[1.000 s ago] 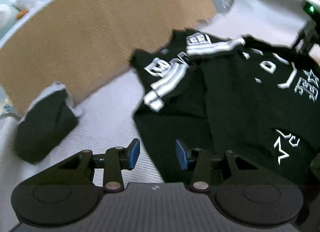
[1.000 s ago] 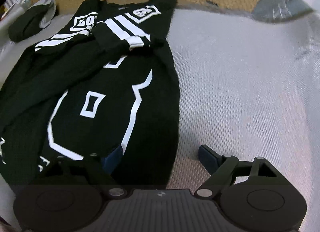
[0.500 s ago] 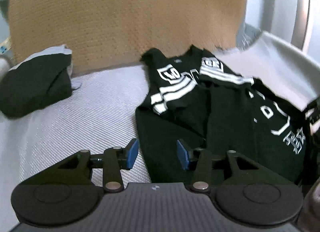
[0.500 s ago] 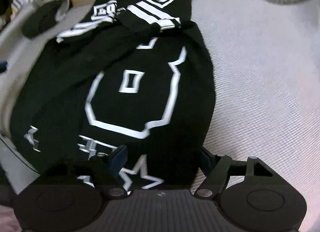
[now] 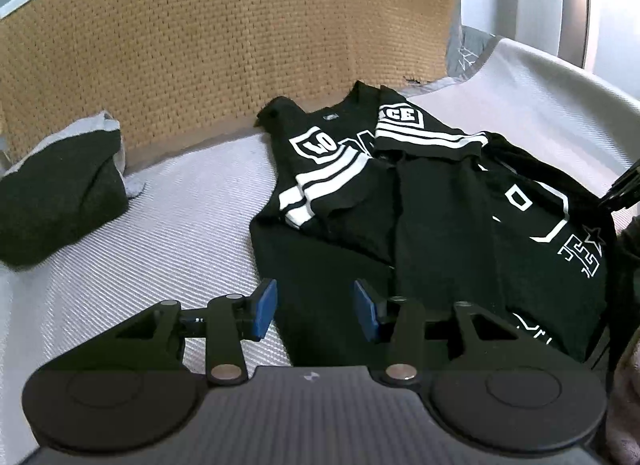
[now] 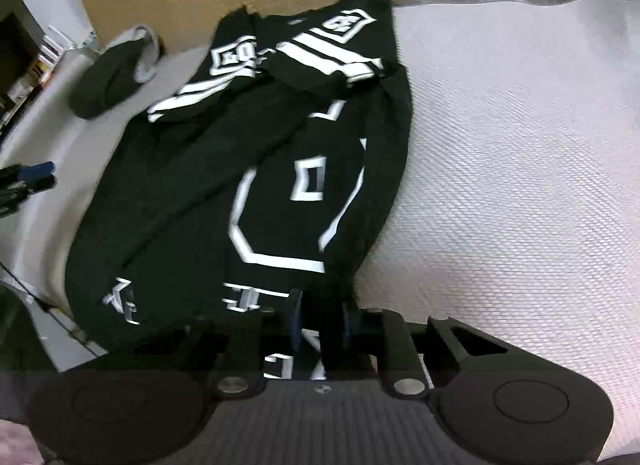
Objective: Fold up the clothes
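Observation:
A black T-shirt [image 5: 432,217] with white stripes and lettering lies flat on the pale woven bed surface [image 5: 180,217], both sleeves folded in over its chest. My left gripper [image 5: 316,311] hovers open above the shirt's lower left edge, nothing between its blue pads [image 5: 264,309]. In the right wrist view the shirt [image 6: 256,169] stretches away from me. My right gripper [image 6: 320,323] is at its lower right corner; the jaws are closing, with a bunched fold of the black hem between them. The left gripper's fingertips [image 6: 34,177] show at the left edge of that view.
A folded dark garment [image 5: 60,201] with a grey lining lies at the far left by the tan woven headboard [image 5: 240,45]. Bare woven surface [image 6: 520,185] spreads to the right of the shirt. A grey cloth [image 5: 468,53] sits at the back right corner.
The right jaws went from wide apart to nearly together around the shirt's hem as that gripper shifted along the bottom edge. The left gripper rolled level and stayed open.

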The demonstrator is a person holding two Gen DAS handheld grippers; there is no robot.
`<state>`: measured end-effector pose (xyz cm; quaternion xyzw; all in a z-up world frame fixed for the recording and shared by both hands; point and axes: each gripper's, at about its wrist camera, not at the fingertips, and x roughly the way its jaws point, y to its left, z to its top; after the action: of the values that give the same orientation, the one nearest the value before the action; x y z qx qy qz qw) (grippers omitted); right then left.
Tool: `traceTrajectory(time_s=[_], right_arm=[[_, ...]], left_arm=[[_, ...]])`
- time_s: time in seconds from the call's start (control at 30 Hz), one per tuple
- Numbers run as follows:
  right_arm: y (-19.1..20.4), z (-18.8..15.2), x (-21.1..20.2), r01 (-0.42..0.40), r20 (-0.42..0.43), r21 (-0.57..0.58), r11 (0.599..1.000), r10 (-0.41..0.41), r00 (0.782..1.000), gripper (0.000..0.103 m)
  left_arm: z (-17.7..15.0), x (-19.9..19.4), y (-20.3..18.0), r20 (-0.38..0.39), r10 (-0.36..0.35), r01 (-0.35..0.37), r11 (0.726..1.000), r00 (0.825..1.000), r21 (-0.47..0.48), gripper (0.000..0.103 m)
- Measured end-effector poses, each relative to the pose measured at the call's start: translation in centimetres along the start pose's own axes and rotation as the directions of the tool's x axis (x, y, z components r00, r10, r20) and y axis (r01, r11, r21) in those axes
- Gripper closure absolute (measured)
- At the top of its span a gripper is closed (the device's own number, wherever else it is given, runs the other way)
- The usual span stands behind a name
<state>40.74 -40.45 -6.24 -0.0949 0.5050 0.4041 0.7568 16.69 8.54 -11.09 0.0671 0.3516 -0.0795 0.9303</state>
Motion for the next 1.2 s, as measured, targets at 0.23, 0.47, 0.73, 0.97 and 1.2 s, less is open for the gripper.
traceTrajectory(time_s=[0.23,0.47,0.73,0.97,1.2], right_arm=[[2.4,-0.3,0.1,0.0,0.026,-0.056,0.998,0.001,1.0,0.084],[4.1,-0.6,-0.1,-0.05,0.084,-0.073,0.996,0.056,0.995,0.085],[4.3,-2.1,1.3,-0.011,0.167,-0.035,0.999,0.016,0.986,0.084],[3.0,-3.6,2.0,-0.007,0.232,-0.003,1.0,0.008,0.973,0.081],[2.0,-4.3,2.7,-0.028,0.283,0.016,0.999,0.022,0.959,0.075]], left_arm=[[0.3,-0.8,0.2,0.008,0.018,-0.018,1.0,1.0,-0.014,0.056],[0.5,-1.8,-0.1,0.021,0.014,-0.014,1.0,1.0,-0.017,0.055],[0.6,-2.3,-0.3,0.045,0.027,-0.026,0.999,0.999,-0.026,0.052],[0.4,1.7,0.2,-0.07,0.013,-0.016,0.999,0.997,-0.049,0.05],[0.0,6.2,1.2,-0.183,-0.018,-0.01,0.989,0.983,-0.151,0.05]])
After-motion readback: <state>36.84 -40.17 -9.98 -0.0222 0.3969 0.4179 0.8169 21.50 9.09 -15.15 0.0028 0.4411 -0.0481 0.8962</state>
